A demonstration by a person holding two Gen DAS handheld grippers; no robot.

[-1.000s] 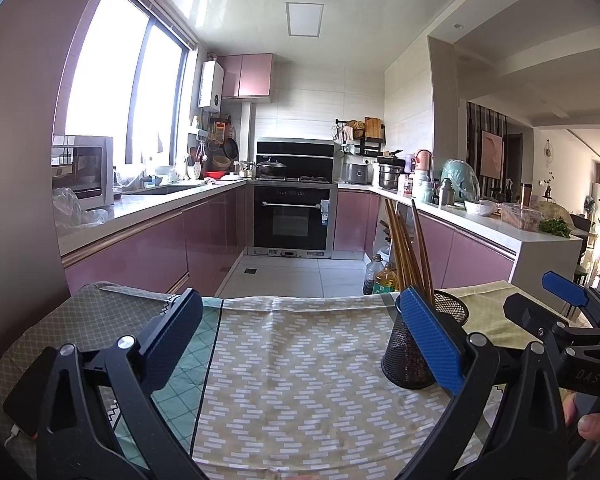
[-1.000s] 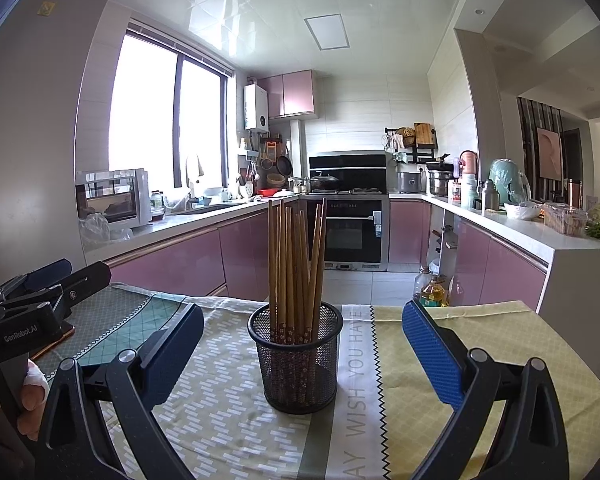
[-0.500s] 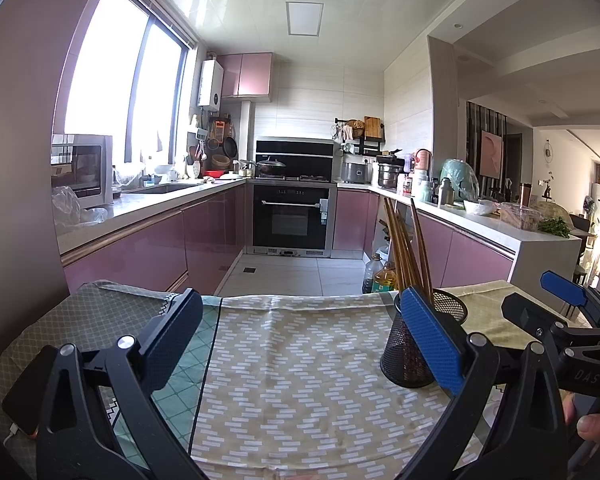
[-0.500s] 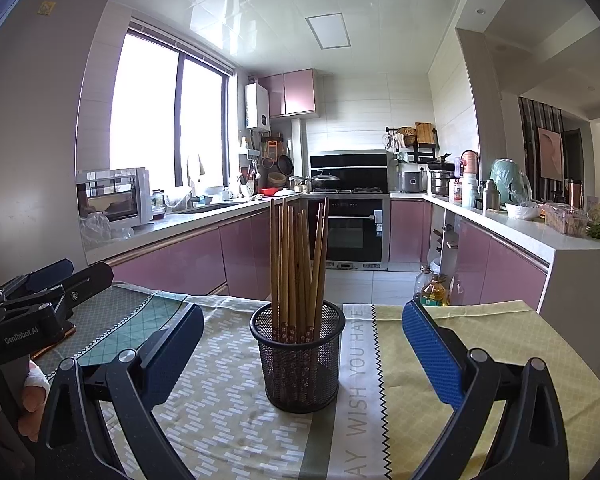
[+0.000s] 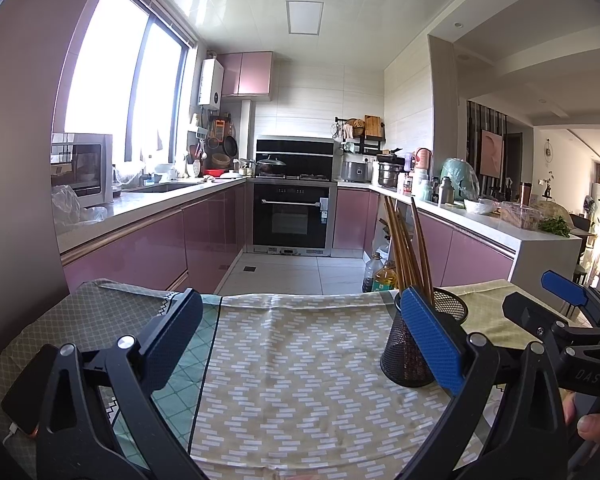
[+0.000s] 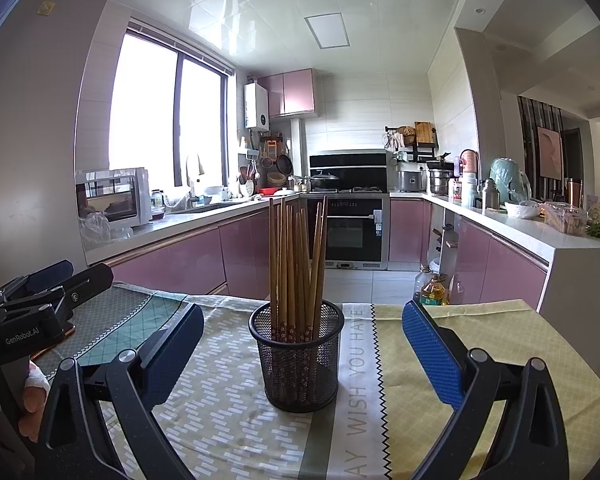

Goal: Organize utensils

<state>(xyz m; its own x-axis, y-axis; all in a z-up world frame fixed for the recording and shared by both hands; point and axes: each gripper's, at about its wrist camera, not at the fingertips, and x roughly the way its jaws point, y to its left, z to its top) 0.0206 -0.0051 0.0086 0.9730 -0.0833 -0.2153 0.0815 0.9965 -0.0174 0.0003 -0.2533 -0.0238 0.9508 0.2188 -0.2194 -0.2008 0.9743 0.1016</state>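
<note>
A black mesh cup (image 6: pixel 298 364) stands upright on the tablecloth and holds several brown chopsticks (image 6: pixel 296 260). My right gripper (image 6: pixel 300 344) is open and empty, its blue pads on either side of the cup and nearer the camera. In the left wrist view the cup (image 5: pixel 410 354) sits at the right, partly behind the right blue pad, with chopsticks (image 5: pixel 406 252) leaning out of it. My left gripper (image 5: pixel 300 336) is open and empty over the patterned cloth. Each gripper shows in the other's view: the right one (image 5: pixel 572 320), the left one (image 6: pixel 36 304).
A patchwork tablecloth (image 6: pixel 380 400) covers the table (image 5: pixel 292 380). A phone (image 5: pixel 24 388) with a cable lies at the table's left edge. Oil bottles (image 6: pixel 432 288) stand on the floor beyond the table. Pink kitchen cabinets and an oven (image 5: pixel 292 216) lie behind.
The right wrist view has crept slightly closer to the cup. The left wrist view is almost unchanged. Both grippers stay open.
</note>
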